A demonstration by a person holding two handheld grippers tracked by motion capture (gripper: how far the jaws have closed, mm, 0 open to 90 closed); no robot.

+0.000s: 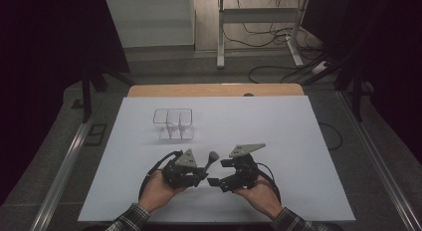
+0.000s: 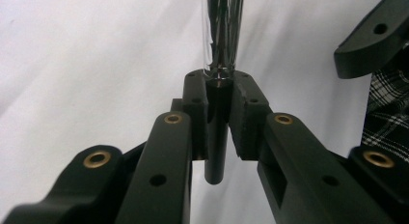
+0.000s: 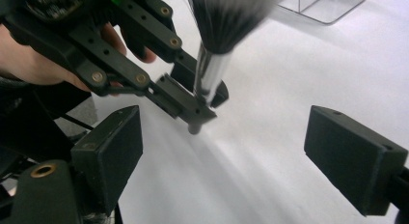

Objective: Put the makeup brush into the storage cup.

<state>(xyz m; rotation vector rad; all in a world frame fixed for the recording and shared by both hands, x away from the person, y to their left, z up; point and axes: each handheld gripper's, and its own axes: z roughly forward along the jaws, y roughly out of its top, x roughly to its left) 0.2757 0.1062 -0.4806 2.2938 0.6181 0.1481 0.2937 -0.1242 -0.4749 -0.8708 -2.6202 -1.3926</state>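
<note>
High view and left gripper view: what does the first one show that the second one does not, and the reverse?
The high view adds the clear rack farther back, the left hand and the right hand.
The left gripper view adds close detail: the left tongs are shut on the black handle of the brush, with its chrome part above the pads.
Both share the brush, the left tongs, the white table and the open right tongs.

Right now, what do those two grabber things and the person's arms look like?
Each hand-held gripper, left and right, is black with two blocky jaws, brass-coloured pins at the joints and a grey three-cornered plate on top. A black cable loops from each. The person's sleeves are dark plaid.
</note>
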